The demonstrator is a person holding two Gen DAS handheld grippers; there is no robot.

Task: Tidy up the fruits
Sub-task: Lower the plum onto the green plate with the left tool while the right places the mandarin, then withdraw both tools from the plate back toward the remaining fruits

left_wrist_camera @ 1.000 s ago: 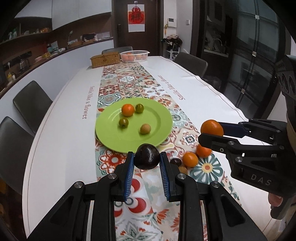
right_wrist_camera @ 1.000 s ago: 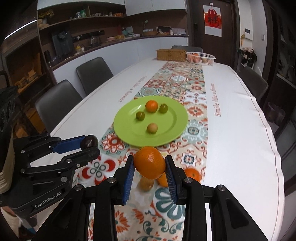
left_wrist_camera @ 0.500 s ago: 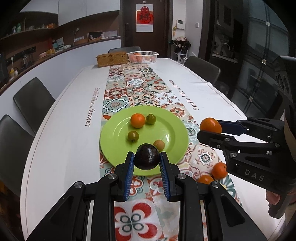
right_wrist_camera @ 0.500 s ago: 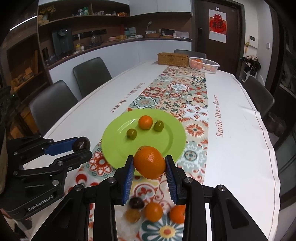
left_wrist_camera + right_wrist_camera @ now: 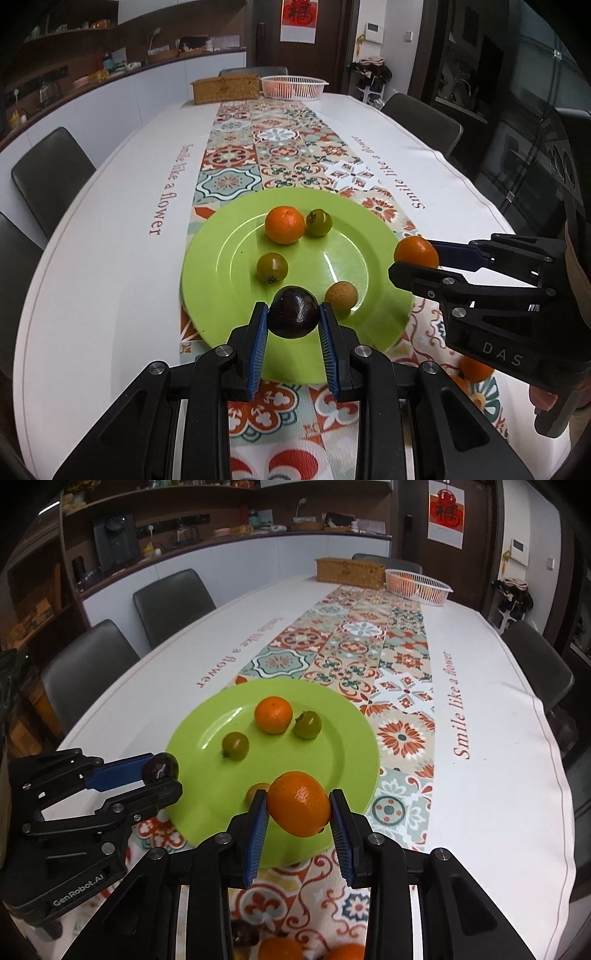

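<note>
A green plate (image 5: pixel 221 258) (image 5: pixel 351 746) lies on the patterned runner. On it are an orange (image 5: pixel 284 225) (image 5: pixel 273 715), two small green fruits (image 5: pixel 272 267) (image 5: pixel 318 222) and a tan fruit (image 5: pixel 341 295). My left gripper (image 5: pixel 293 314) (image 5: pixel 162 773) is shut on a dark plum (image 5: pixel 293 312) (image 5: pixel 160 767), held over the plate's near rim. My right gripper (image 5: pixel 298 805) (image 5: pixel 415 258) is shut on an orange (image 5: pixel 298 803) (image 5: pixel 416 252), held over the plate's right rim.
Loose oranges (image 5: pixel 280 949) (image 5: pixel 476 369) and a dark fruit (image 5: pixel 245 936) lie on the runner near me. A wicker box (image 5: pixel 226 87) and a white basket of fruit (image 5: pixel 294 86) stand at the table's far end. Dark chairs (image 5: pixel 173 602) line the sides.
Both grippers have moved forward with their fruit, from the loose fruit on the runner to above the plate's near edge. The plate's fruits have not moved.
</note>
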